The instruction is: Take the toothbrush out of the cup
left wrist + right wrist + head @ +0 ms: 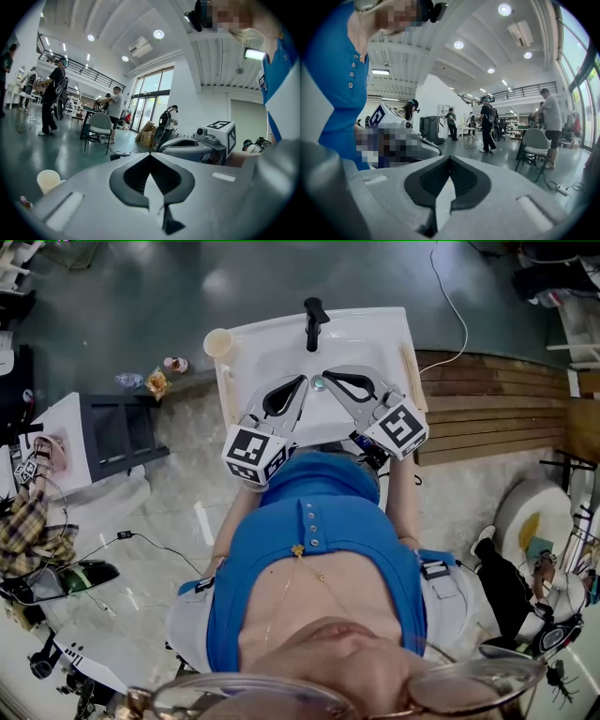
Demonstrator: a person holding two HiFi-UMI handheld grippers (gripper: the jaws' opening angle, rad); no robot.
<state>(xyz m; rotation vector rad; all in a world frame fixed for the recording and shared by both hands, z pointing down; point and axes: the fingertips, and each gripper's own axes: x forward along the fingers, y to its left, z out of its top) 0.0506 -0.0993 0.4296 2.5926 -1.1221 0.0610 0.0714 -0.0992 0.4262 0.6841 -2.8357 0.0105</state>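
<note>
Evidently both claws are closed on nothing: left gripper (pixel 298 383) and right gripper (pixel 334 380) hover over the sink's (pixel 375 329) near half. Cup (pixel 217 342), at the far-left corner, looks empty. A tan stick (pixel 411 371) along the right edge may be the toothbrush. Removal judged complete; only withdrawal remains.

Cream cup (pixel 218 343) stands upright, mouth up, on the sink's (pixel 370 329) back left corner; the thin pale toothbrush (pixel 411 373) lies flat along the sink's right rim
</note>
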